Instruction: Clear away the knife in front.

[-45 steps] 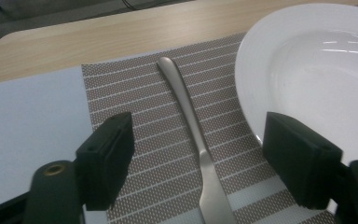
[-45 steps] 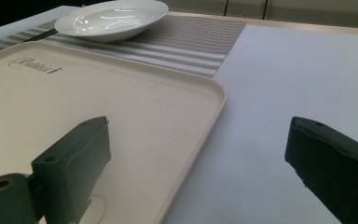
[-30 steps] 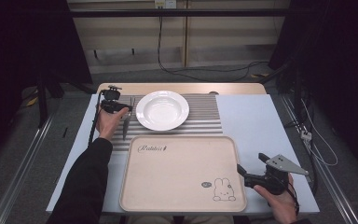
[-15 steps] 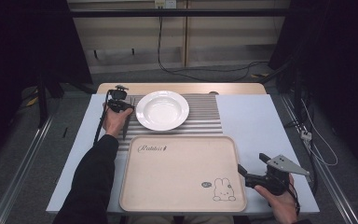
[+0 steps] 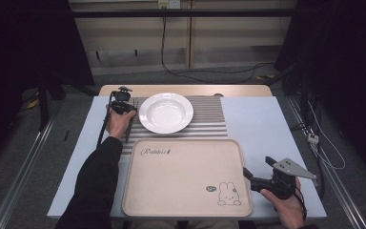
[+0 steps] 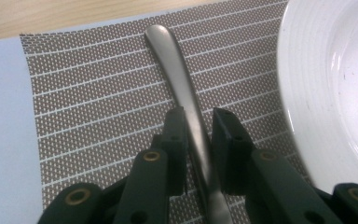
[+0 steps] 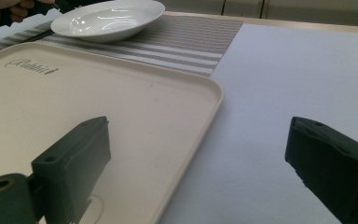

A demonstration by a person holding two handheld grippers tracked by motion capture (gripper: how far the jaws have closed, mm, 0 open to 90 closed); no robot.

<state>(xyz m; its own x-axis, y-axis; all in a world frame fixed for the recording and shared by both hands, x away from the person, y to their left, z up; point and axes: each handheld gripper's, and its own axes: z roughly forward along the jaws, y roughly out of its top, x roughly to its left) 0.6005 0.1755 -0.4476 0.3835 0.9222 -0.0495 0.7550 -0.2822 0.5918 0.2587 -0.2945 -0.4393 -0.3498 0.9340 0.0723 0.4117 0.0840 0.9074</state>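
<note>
On the beige tray [image 5: 181, 176] we read "Rabbit" beside a rabbit drawing [image 5: 228, 194]; our left gripper [image 6: 198, 133] clamps a metal utensil handle [image 6: 177, 74], our right gripper [image 7: 198, 158] gapes wide.

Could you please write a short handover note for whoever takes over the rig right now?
Left gripper: jaws set on either side of the handle of a metal utensil; whether it has left the mat cannot be told.
Right gripper: open, empty, at the right edge of the tray.
Things: the utensil lies on the striped mat, just left of the white plate; its working end is hidden. The tray sits in front of the mat with nothing on it.
Done: the left gripper is at the utensil.
Left: probably lifting and placing the utensil; the plate is untouched.
</note>
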